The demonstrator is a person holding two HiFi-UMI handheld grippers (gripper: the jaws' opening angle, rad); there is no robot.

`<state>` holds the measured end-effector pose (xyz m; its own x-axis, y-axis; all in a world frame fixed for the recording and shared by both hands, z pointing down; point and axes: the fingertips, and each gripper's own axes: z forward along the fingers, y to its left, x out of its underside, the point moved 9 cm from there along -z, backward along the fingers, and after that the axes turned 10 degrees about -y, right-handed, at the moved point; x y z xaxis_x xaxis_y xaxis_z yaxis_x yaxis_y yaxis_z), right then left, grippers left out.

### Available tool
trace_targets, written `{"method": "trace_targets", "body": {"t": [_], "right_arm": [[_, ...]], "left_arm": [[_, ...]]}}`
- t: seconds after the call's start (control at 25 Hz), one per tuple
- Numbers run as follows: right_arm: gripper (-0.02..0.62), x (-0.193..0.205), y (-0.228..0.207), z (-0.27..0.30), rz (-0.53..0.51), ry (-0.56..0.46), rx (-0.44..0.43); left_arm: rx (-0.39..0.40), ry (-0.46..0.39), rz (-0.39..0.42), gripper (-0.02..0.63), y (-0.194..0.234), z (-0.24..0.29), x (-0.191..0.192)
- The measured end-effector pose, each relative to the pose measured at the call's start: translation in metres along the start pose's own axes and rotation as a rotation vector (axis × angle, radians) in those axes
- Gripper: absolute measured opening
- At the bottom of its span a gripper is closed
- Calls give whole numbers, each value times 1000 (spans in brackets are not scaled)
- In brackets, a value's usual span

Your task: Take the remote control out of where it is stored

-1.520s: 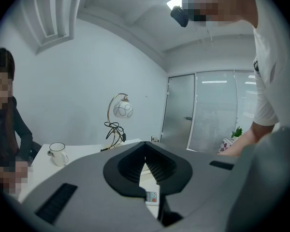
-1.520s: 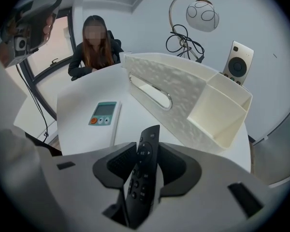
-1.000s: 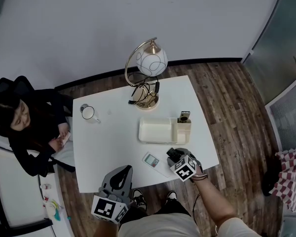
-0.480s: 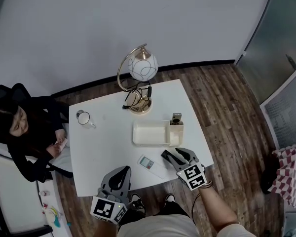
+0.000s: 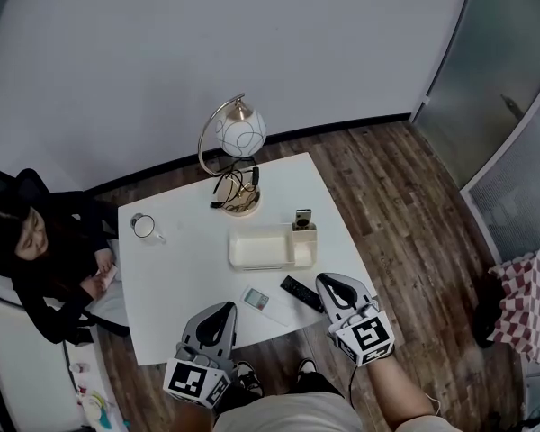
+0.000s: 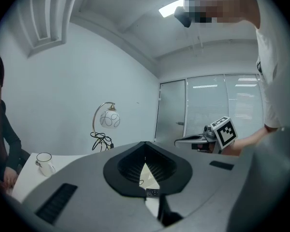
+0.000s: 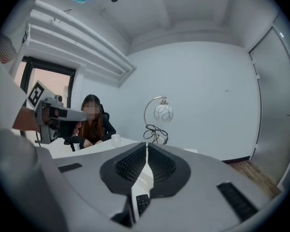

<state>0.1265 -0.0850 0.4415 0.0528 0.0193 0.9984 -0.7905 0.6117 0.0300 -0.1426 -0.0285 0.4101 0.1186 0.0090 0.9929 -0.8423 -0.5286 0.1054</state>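
Note:
A black remote control lies flat on the white table, near its front edge, beside a small white remote. Another remote stands upright in the end slot of the cream organiser tray. My right gripper hangs above the table's front right corner, clear of the black remote. Its jaws have just been closing, with nothing between them, and now stand shut. My left gripper is held off the front edge, its jaws together and empty.
A globe lamp with a coiled cable stands at the back of the table, a white mug at its left. A person in black sits at the left side. Wooden floor and a glass partition lie to the right.
My right gripper has let go of the black remote, risen off the table and shut its jaws. The remote stays on the table. My left gripper has risen slightly.

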Motion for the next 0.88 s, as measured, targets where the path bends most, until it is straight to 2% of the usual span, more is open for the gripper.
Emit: {"method": "trace_targets", "body": {"t": [0.16, 0.32, 0.6, 0.88], "right_arm": [[11, -14, 1, -20, 49, -90, 18], [9, -33, 8, -37, 40, -154, 24], [9, -37, 15, -44, 19, -149, 22], [9, -37, 14, -43, 27, -137, 32]], "left_arm": [[14, -22, 8, 6, -8, -1, -7], [20, -31, 10, 6, -11, -3, -10], [54, -31, 25, 6, -21, -2, -11], [40, -36, 9, 6, -21, -4, -7]]}}
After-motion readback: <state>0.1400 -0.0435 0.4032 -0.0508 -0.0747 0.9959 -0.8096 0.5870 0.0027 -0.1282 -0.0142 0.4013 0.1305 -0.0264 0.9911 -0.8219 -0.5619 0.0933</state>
